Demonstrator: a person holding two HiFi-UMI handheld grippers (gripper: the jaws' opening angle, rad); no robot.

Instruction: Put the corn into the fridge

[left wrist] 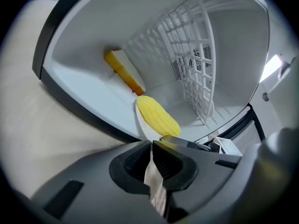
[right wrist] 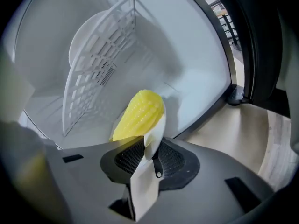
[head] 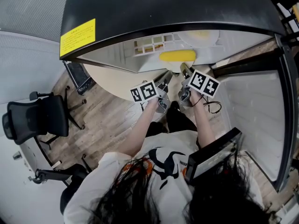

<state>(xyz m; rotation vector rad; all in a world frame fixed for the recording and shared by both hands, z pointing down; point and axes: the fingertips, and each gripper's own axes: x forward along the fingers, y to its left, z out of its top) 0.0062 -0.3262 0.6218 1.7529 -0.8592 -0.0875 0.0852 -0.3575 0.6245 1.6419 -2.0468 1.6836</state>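
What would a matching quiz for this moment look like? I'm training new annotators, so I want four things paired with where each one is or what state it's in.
Things:
1. corn
2. white rack
3. yellow label
4. right gripper

Places or states:
A. stuck on the black outside of the fridge
B. shut on the rim of the plate
C. lying on the plate
D. inside the fridge, beyond the corn

Pairs: 1-C, 2-D, 3-A, 4-B

a black office chair (head: 42,116) stands on the wood-plank floor (head: 112,121) beside a pale round tabletop (head: 112,84), and a yellow-orange wedge (left wrist: 124,72) lies just beside a white plate (right wrist: 158,126).
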